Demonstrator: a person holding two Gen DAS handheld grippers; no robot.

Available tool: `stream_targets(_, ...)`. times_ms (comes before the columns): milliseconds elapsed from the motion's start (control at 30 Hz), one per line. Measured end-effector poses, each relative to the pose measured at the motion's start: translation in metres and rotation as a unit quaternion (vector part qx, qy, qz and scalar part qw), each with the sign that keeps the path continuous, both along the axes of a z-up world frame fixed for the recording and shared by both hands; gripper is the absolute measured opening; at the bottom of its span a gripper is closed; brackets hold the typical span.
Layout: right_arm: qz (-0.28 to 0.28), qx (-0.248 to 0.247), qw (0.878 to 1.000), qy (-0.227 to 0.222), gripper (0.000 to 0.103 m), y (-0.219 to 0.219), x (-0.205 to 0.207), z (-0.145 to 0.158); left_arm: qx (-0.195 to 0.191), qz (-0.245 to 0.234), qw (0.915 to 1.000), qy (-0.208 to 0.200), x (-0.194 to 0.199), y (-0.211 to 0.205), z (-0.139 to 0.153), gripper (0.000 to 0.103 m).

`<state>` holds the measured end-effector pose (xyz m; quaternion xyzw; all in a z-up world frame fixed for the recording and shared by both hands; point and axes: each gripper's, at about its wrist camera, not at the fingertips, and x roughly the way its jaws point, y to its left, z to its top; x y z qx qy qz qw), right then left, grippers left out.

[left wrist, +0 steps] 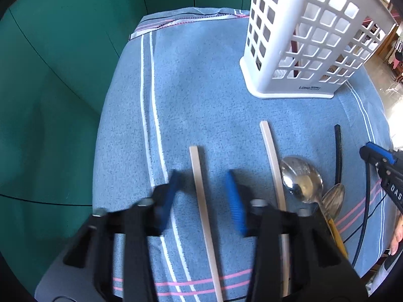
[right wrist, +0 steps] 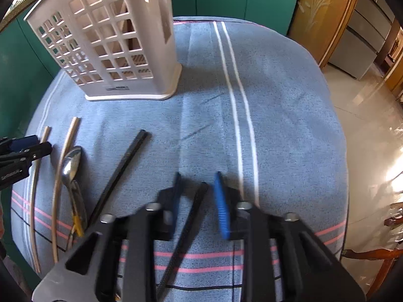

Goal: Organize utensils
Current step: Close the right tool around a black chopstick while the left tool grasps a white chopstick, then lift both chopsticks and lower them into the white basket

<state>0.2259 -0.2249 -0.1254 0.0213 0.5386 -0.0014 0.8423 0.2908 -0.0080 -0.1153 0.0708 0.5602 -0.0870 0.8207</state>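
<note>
1. Nearest to me, the left tongs (left wrist: 204,196) hang spread wide over the blue striped cloth (left wrist: 201,88) on the tabletop, gripping nothing; a pale chopstick (left wrist: 202,201) lies lengthwise in the gap between the blue pads (left wrist: 235,201), and I cannot tell whether either pad touches it.
2. The right tongs (right wrist: 197,201) are likewise parted and empty, with a black chopstick (right wrist: 186,231) lying on the cloth between the two fingers.
3. Just right of the left tongs lies a second pale chopstick (left wrist: 273,163), roughly parallel to the first.
4. Beside that stick, a large steel spoon (left wrist: 299,178) rests bowl-up, and a smaller spoon (left wrist: 333,197) lies against its right side; a yellow handle (left wrist: 336,234) shows below them.
5. A second black chopstick (right wrist: 121,171) lies slantwise between the spoons and the right tongs, its tip pointing toward the far side of the tabletop.
6. Farther back, the white lattice utensil holder (left wrist: 289,50) stands upright on the cloth, well apart from the loose utensils; something dark stands inside it, too hidden behind the grid to identify.
7. Behind everything, green cabinet doors (left wrist: 63,63) close off the view.
</note>
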Motion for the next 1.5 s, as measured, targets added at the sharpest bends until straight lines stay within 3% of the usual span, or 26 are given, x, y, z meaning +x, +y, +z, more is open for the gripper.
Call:
stream_targets(33,-0.003,0.006,1.0,-0.002,0.01,-0.002,-0.001,0.0,-0.003,0.001,1.0,-0.001,-0.002,0.001,0.0,0.013)
stream_targets(100,-0.009,0.018,1.0,-0.005,0.01,-0.005,-0.002,0.001,-0.013,0.005,0.9999,-0.004,-0.006,0.002,0.002,0.007)
stream_targets(300,-0.007,0.052,0.998,-0.037,0.009,-0.008,-0.011,0.019,-0.052,0.025,0.998,-0.026,-0.016,0.015,0.014,0.006)
stream_targets(433,0.006,0.065,0.993,-0.093,0.008,-0.009,-0.033,0.062,-0.075,0.032,0.9918,-0.099,-0.045,0.02,0.061,0.006)
stream_targets(533,0.014,0.075,0.988,-0.137,0.008,-0.009,-0.056,0.096,-0.082,0.034,0.9813,-0.171,-0.073,0.023,0.104,0.006)
stream_targets(667,0.025,0.082,0.978,-0.193,0.007,-0.01,-0.089,0.136,-0.098,0.038,0.9581,-0.266,-0.112,0.028,0.152,0.006)
stream_targets(900,0.039,0.088,0.955,-0.282,0.007,-0.005,-0.129,0.197,-0.108,0.045,0.9262,-0.359,-0.148,0.024,0.189,0.006)
stream_targets(967,0.04,0.088,0.948,-0.302,0.007,-0.004,-0.131,0.211,-0.096,0.044,0.9254,-0.364,-0.15,0.021,0.19,0.006)
stream_targets(1100,0.046,0.082,0.935,-0.341,0.007,0.002,-0.123,0.243,-0.096,0.043,0.9317,-0.348,-0.152,0.02,0.184,0.006)
stream_targets(1233,0.047,0.084,0.927,-0.364,0.007,0.01,-0.096,0.278,-0.104,0.042,0.9352,-0.336,-0.148,0.022,0.178,0.006)
stream_targets(1400,0.04,0.09,0.913,-0.395,0.007,0.013,-0.062,0.315,-0.119,0.029,0.9299,-0.347,-0.133,0.023,0.198,0.006)
stream_targets(1500,0.012,0.083,0.896,-0.435,0.007,0.01,-0.048,0.336,-0.115,0.022,0.9253,-0.361,-0.133,0.02,0.207,0.006)
